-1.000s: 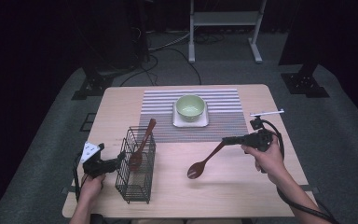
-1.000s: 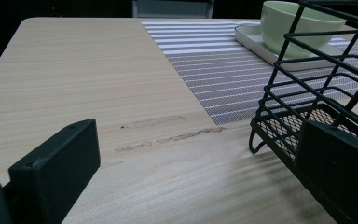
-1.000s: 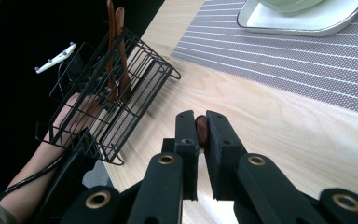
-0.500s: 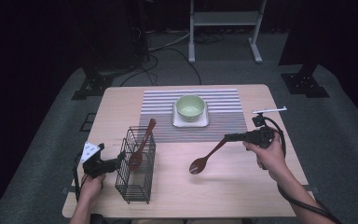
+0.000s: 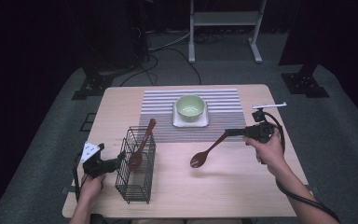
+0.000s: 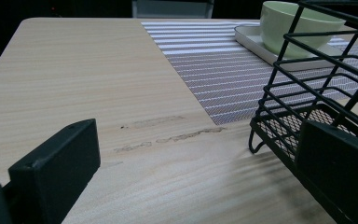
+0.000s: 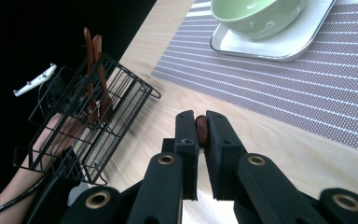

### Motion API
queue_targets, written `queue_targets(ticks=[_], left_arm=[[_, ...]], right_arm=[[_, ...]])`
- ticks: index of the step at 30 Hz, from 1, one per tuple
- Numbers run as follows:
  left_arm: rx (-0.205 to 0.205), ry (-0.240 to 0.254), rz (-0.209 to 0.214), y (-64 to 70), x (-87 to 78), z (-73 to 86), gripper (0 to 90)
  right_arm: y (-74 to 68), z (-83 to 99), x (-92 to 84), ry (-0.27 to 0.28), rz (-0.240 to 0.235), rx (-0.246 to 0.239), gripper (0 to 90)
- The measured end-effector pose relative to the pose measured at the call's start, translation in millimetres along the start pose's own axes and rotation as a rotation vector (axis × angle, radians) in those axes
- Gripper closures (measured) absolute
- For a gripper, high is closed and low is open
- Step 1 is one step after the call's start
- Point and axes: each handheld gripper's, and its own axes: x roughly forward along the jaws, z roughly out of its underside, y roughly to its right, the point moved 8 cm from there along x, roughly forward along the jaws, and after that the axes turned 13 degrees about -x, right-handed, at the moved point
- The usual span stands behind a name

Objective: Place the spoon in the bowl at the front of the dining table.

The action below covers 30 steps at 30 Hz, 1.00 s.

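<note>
Jaws of the right gripper (image 7: 200, 140) are clamped on the handle end of a brown wooden spoon (image 5: 206, 151), whose bowl hangs low over the counter (image 5: 242, 186) ahead of them. Beyond them a green bowl (image 5: 189, 107) sits on a white tray (image 5: 204, 122) on the striped mat (image 5: 223, 98). Jaws of the left gripper (image 5: 120, 156) stand wide apart, one against the black wire basket (image 5: 135, 184), nothing gripped. Another spoon (image 5: 141, 145) leans inside that basket.
</note>
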Motion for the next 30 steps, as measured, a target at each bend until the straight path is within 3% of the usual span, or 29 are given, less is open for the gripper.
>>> queue_targets(ticks=[30], left_arm=[[0.001, -0.001, 0.002, 0.1, 0.0, 0.1, 0.0]], right_arm=[[6.8, -30.1, 9.9, 0.025, 0.027, 0.003, 82.7]])
